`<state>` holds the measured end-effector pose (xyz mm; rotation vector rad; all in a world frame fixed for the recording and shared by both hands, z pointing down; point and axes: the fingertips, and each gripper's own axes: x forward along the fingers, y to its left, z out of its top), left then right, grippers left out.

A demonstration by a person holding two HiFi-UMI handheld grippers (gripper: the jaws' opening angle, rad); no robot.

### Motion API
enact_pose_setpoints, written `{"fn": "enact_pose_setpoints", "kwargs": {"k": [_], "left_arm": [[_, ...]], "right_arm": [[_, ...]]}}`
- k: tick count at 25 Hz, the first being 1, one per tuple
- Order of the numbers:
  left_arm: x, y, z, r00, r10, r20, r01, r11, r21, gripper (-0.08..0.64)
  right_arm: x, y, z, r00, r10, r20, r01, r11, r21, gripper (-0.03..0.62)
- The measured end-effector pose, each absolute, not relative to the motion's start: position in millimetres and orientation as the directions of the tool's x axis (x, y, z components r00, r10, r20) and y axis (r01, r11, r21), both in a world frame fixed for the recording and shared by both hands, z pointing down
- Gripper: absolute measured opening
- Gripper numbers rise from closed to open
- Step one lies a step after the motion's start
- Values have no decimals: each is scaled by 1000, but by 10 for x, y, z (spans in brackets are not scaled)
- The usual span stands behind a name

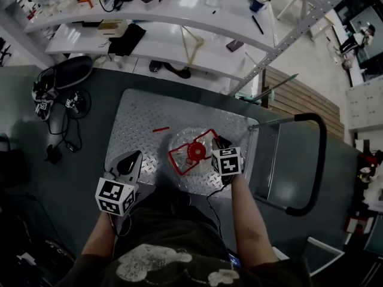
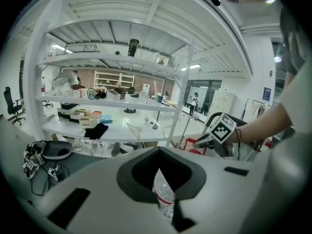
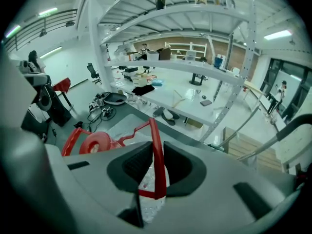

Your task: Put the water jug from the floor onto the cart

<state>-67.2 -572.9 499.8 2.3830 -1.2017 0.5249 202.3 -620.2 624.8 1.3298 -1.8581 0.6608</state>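
The clear water jug, with a red cap and a red handle, stands on the cart's diamond-plate deck. My right gripper is at the jug's right side, shut on the red handle, which runs upright between its jaws; the cap shows to the left. My left gripper hovers over the deck's front left, apart from the jug. Its jaws stand slightly apart with nothing held, and only a shiny textured patch shows through the gap. From there the right gripper shows at the right.
The cart's black push handle curves at the right. A small red strip lies on the deck behind the jug. White shelves stand beyond the cart. Cables and a dark case lie on the floor at left.
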Motion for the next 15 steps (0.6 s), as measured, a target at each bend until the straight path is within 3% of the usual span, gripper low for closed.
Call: {"fn": "enact_pose_setpoints", "kwargs": {"k": [7,15], "left_arm": [[-562,-5574,4945,567,-660,493,-813,-545,204,5],[-454,-5380,4843,562,-670,486,-813,-555,175,5]], "right_arm": [[2275,-6183,6352,-144,-584,799,-968,249,7,109],[2402,-6021,6351,-170,-594,787,-973,230,-36,114]]}}
